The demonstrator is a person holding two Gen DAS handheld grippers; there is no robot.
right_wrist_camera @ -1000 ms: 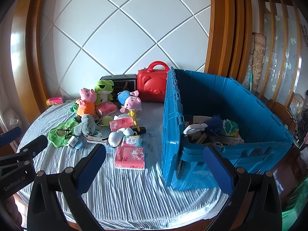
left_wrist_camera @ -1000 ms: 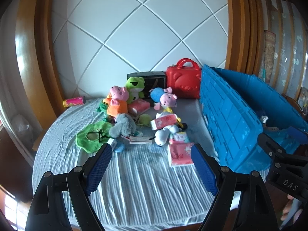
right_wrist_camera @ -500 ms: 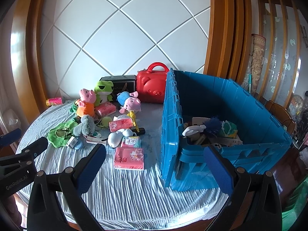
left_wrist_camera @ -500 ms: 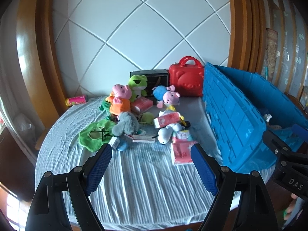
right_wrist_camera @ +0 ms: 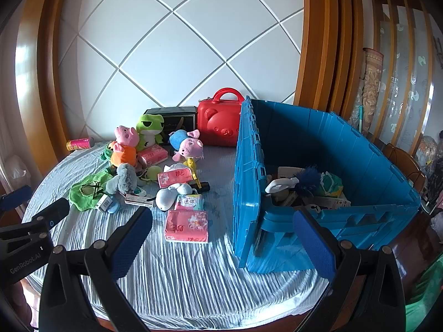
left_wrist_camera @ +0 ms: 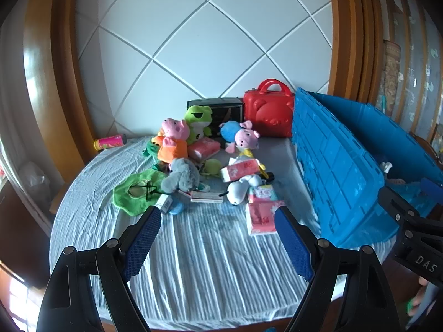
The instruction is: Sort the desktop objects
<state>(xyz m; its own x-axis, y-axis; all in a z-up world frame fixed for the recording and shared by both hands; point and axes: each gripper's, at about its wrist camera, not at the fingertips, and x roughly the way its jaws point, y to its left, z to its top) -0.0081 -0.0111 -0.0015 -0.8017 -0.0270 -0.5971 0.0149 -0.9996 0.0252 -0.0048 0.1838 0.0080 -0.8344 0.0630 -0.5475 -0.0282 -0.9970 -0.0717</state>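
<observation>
1. Since a second ago the left wrist view has slid slightly: the toys and blue crate [left_wrist_camera: 343, 171] sit a little lower and further right in frame. Left claw [left_wrist_camera: 218, 238] stands wide and empty at the bottom, over bare cloth on the counter [left_wrist_camera: 210, 271]. The toy pile, with a grey plush [left_wrist_camera: 182, 177], lies at centre; a pink tissue pack [left_wrist_camera: 261, 218] lies just left of the crate.
2. Right wrist view: right claw [right_wrist_camera: 221, 238] also gapes wide, holding nothing. The tissue pack [right_wrist_camera: 187, 225] lies at centre; the crate [right_wrist_camera: 318, 149] fills the right half with things inside.
</observation>
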